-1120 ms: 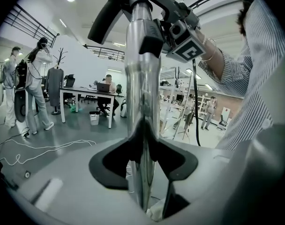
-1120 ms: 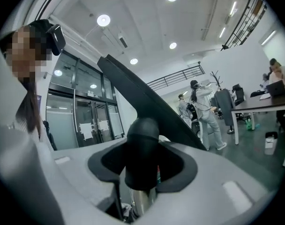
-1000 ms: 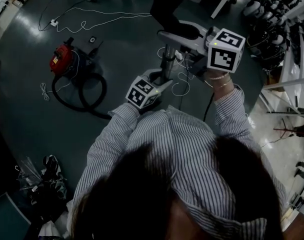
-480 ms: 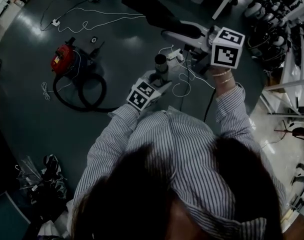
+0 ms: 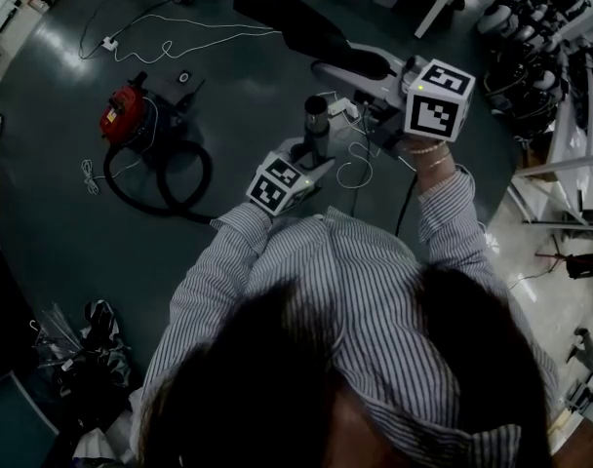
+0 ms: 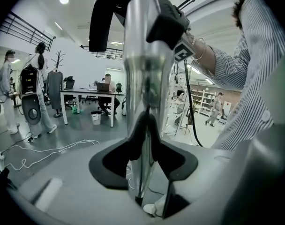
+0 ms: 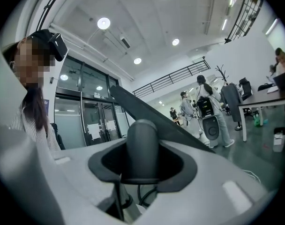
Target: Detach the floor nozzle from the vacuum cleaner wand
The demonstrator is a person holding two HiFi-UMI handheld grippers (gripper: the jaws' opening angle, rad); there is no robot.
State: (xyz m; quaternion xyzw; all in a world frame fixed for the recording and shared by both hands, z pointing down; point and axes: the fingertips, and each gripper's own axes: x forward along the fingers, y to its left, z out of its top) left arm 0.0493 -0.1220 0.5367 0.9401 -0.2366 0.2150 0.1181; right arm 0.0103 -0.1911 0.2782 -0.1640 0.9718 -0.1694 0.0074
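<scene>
My left gripper is shut on the chrome vacuum wand, whose open upper end shows in the head view. In the left gripper view the wand stands upright between the jaws of the left gripper. My right gripper is shut on the dark neck of the black floor nozzle, held beyond the wand's end and apart from it. In the right gripper view the nozzle neck fills the gap of the right gripper, and the nozzle's flat body slants off to the right.
A red vacuum canister with a looped black hose lies on the floor to the left. White cables trail across the floor beyond it. Racks and gear crowd the right side. People and a desk stand further off.
The nozzle has come off the wand and swung up and to the left with my right gripper. The wand's open end now shows. My left gripper has kept still.
</scene>
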